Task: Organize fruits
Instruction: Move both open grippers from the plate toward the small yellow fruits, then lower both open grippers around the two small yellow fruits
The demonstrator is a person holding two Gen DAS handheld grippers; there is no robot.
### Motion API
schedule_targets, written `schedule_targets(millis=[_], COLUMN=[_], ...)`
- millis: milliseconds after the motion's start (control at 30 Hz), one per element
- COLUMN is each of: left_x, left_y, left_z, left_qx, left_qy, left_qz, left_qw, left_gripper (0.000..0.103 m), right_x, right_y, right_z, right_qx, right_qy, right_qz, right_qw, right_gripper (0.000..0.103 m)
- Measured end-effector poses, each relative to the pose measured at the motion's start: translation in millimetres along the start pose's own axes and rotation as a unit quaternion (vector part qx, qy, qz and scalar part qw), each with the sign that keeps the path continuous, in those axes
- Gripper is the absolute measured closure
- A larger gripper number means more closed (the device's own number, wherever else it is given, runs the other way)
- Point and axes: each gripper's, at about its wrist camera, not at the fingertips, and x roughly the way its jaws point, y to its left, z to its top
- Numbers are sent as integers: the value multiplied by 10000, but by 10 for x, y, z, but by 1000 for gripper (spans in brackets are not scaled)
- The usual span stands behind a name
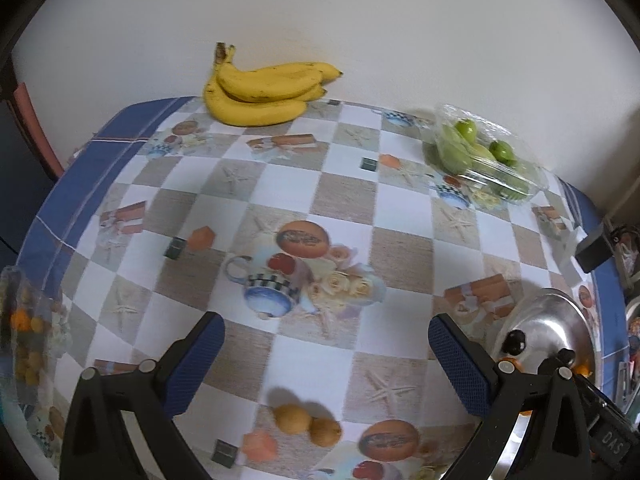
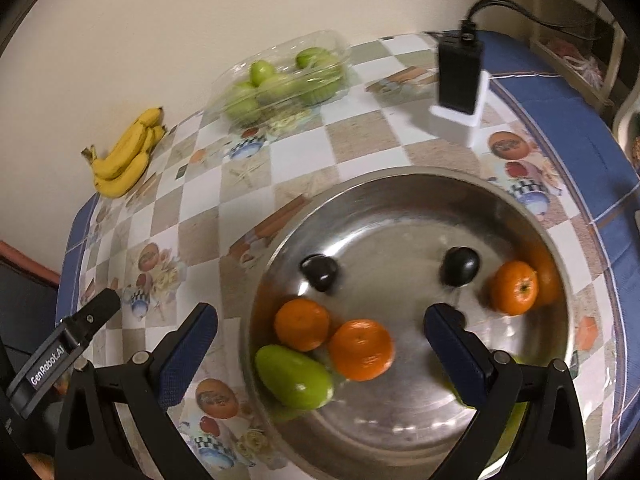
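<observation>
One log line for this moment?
left tool: open, empty | right tool: open over steel bowl | bananas: on table

Your left gripper [image 1: 326, 358]: black angular frame, blue textured fingers [image 1: 196, 364], silver round screws at the joints. Your right gripper [image 2: 320, 350]: same black frame, blue dimpled fingers [image 2: 456, 354], silver screws. A black side bar reads "GenRobot.AI" in white.

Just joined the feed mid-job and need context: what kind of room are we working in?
Most likely a home kitchen or dining corner: a table under a printed checkered tablecloth against a plain wall, holding a yellow banana bunch and a round steel bowl of fruit.
</observation>
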Motion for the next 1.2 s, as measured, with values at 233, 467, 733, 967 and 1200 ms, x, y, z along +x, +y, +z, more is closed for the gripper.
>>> schedule_targets(millis=[233,467,733,967,1200], left_x=[-19,-65,-121,-117,-46], left_y=[269,547,824,1022,1141], left_z=[33,64,58,-9,-136], left_qx=[-220,-466,-722,-960,-1113], left_qy=[-36,-105,-102,18,217], left_qz=[98,224,275,209,197], left_qw=[9997,9986,9970,9952,9934], left_gripper=[0,0,0,0,0], right_x=[38,162,250,307,383], right_y=[299,676,1031,1250,1371], right_z=[-48,-125,-260,-376,-512], right_qx=[-283,-724,-1091,-1295,-1456], right_qy=[-102,-109,-41,76,280], right_qz=[179,306,410,494,551], right_qw=[9994,9968,9932,9903,9874], right_gripper=[0,0,1,1,1])
